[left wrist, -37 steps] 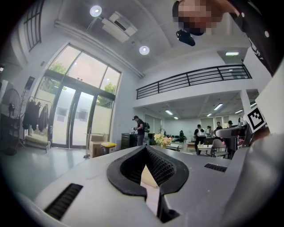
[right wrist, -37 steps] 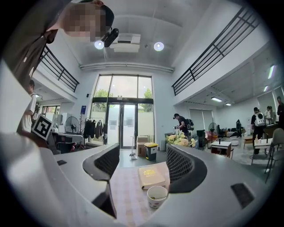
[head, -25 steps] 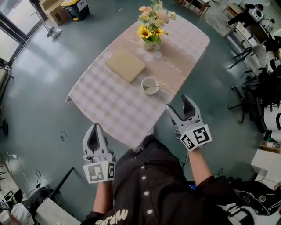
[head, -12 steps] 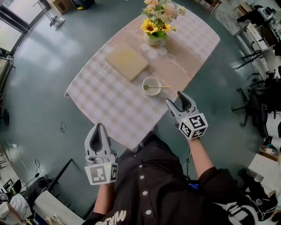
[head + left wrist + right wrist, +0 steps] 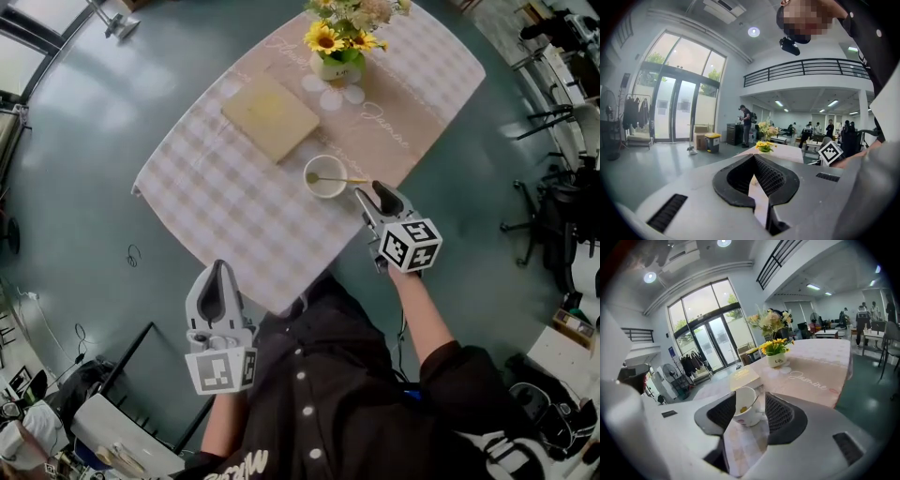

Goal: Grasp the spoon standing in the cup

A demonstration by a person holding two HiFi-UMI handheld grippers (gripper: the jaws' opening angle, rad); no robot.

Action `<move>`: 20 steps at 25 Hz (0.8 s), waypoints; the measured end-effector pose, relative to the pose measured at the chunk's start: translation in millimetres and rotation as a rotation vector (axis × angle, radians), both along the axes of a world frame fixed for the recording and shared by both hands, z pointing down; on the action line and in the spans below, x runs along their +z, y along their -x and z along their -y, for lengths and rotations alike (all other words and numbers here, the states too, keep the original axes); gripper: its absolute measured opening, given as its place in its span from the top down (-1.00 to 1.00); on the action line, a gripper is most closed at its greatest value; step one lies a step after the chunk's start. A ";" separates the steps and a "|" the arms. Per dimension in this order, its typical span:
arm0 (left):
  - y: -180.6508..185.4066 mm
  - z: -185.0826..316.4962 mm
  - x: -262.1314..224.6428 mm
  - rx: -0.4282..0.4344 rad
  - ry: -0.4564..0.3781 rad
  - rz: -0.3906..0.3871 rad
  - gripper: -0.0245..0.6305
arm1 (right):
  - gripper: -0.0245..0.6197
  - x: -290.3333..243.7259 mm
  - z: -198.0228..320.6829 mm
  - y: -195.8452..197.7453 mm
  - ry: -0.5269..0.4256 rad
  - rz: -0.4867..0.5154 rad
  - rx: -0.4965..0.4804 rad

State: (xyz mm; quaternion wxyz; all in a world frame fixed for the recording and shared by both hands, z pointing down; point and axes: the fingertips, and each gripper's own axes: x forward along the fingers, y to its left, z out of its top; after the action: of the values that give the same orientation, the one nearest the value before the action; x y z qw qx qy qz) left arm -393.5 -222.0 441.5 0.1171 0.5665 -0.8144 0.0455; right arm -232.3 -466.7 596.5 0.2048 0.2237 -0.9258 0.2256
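Starting nearest you, your left gripper [image 5: 218, 270] is hanging off the near edge of the table [image 5: 225, 220], its fingers meeting at the tips around nothing, so it is playing no part here. Further in and to the right, your right gripper [image 5: 373, 194] is hovering at the table's right edge, just beside the cup [image 5: 324, 176]. Its fingers are standing at a medium gap and are closing, yet nothing is lying between the pads; the cup is only showing beyond them in the right gripper view. The spoon [image 5: 344, 180] is leaning in that cup, its bowl sitting low inside and its thin handle resting on the rim and pointing right, toward your fingertips. You are closing early, I judge: be holding the gap until the handle is running between the pads. Be coming in level with the handle and above the rim, so you are pinching it alone and not nudging the cup, which is probably sliding easily on the cloth. Beyond the cup a tan book [image 5: 270, 116] is lying flat, the print on its cover being too small to read. Farthest, a white vase [image 5: 337, 66] of yellow flowers is standing on a runner [image 5: 813, 380] that is carrying the script word "Jasmine", and the vase is bearing a short label beginning "Lif".
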 end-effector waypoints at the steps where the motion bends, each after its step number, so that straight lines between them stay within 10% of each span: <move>1: -1.0 0.9 2.4 0.000 0.006 -0.003 0.87 | 0.39 4.1 2.0 1.4 0.019 -0.001 0.008; 20: 8.3 12.6 36.1 -0.023 0.075 -0.057 0.87 | 0.84 40.9 14.7 26.2 0.177 -0.007 0.053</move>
State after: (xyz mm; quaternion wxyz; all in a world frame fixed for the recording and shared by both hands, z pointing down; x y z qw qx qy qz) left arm -401.8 -234.6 477.5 0.1619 0.5534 -0.8150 0.0583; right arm -258.5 -481.5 637.4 0.2209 0.2297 -0.8953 0.3113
